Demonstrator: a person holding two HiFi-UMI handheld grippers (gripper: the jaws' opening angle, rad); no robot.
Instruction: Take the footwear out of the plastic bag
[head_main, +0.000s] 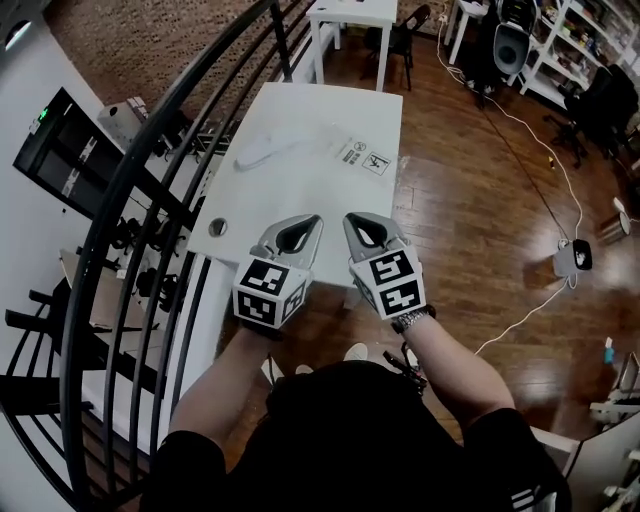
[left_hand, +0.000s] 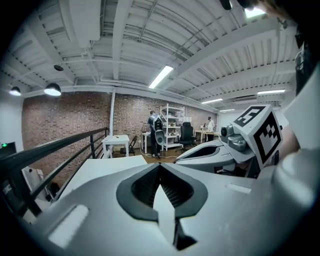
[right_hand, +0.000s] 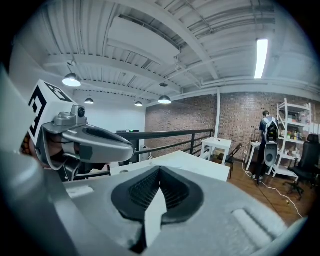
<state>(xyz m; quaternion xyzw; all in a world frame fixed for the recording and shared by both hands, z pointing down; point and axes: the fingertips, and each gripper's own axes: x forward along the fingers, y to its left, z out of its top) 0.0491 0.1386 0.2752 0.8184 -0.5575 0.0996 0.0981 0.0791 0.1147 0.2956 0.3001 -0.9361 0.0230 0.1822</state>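
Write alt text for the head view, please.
A person holds the left gripper and right gripper side by side, both shut and empty, at the near edge of a white table. Farther back on it lies a clear plastic bag with pale footwear inside, untouched.

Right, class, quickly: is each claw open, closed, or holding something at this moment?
Left claw: closed, holding nothing.
Right claw: closed, holding nothing.

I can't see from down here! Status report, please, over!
Left gripper and right gripper shut, empty, at white table near edge. Footwear inside plastic bag on table, untouched. Nothing between grippers and bag.
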